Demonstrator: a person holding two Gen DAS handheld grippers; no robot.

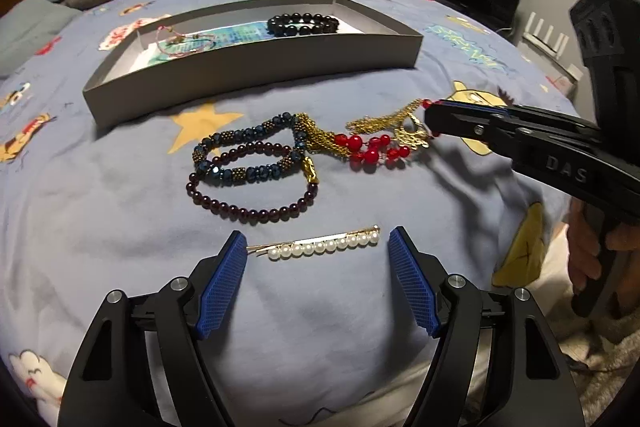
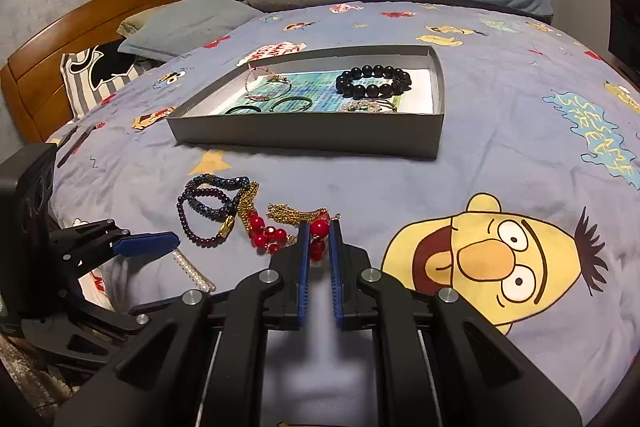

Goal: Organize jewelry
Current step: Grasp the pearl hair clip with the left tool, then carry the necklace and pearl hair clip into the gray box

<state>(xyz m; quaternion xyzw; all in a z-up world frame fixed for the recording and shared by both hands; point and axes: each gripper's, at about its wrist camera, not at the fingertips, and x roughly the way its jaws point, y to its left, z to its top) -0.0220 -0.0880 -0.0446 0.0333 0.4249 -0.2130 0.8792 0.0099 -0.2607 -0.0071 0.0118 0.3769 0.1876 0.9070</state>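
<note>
Currently mid-sort: right gripper (image 2: 319, 227) jaws pinch the red-bead and gold-chain necklace (image 1: 376, 143) on the blue cartoon bedsheet (image 1: 120, 187); next, lift it into the grey cardboard tray (image 2: 312, 135) without snagging. Left gripper (image 1: 316, 247) jaws spread, straddling the pearl-row gold hair clip (image 1: 320, 247), untouched.

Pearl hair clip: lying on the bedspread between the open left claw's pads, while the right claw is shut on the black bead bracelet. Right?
Not quite. The right claw is shut on the red bead and gold chain necklace, as the right wrist view shows. The black bead bracelet lies in the grey box. The pearl hair clip does lie on the bedspread between the open left claw's pads.
</note>
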